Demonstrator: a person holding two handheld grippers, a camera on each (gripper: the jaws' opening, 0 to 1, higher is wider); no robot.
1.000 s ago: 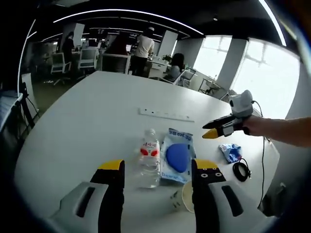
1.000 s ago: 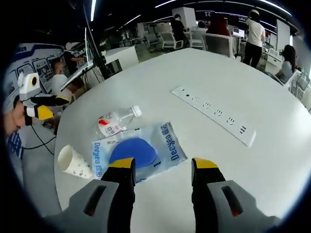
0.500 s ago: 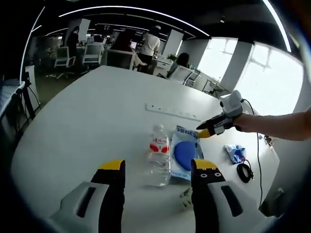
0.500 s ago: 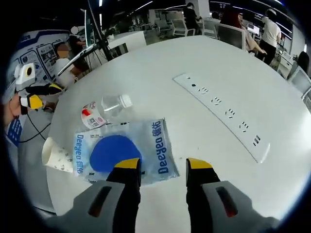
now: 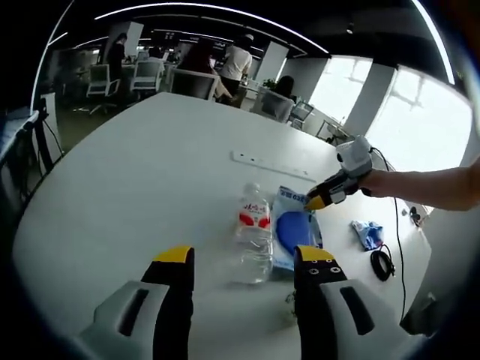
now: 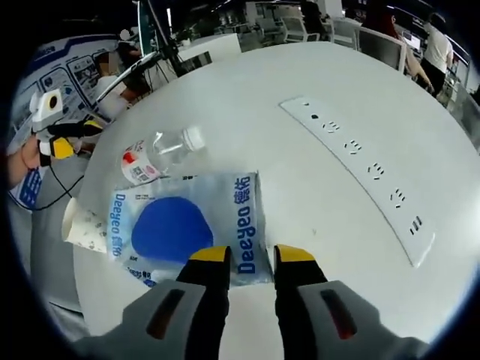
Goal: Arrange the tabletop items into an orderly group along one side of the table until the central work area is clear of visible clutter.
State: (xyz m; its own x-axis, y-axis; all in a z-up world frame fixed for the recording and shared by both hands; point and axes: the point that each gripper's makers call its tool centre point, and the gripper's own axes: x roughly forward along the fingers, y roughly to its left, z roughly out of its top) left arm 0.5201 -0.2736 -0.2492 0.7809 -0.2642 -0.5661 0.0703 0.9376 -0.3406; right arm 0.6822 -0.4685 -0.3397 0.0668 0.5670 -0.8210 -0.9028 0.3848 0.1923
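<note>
Table [image 5: 135, 187]: white and round, bearing every item; the clutter sits bunched near 1 edge, so the broad far side reads as already bare.
Power strip [image 6: 364, 176]: long and white, lying flat well apart from the bunch; probably a fixture, not something to move.
Packet [image 6: 187, 229]: blue-and-white "Deeyeo" pouch lying flat, its near edge just ahead of the right gripper's tips; likely the first target because it is the widest, flattest piece.
Bottle [image 5: 255, 232]: clear, red label, on its side just beside the packet; lying down it could roll if nudged.
Paper cup [image 6: 81, 225]: tipped over at the table edge, touching the packet's far corner.
Blue wrapper [image 5: 366, 234]: crumpled, near the edge, apart from the packet.
Black loop [image 5: 382, 264]: small cable coil just beside the wrapper.
Right gripper [image 6: 251, 255]: 2 jaws drawn close with a narrow gap, pinching nothing, lined up on the packet's edge, presumably for a thin-edge grip.
Left gripper [image 5: 241, 255]: 2 jaws spread wide, empty, above the table short of the bottle, apparently waiting.
</note>
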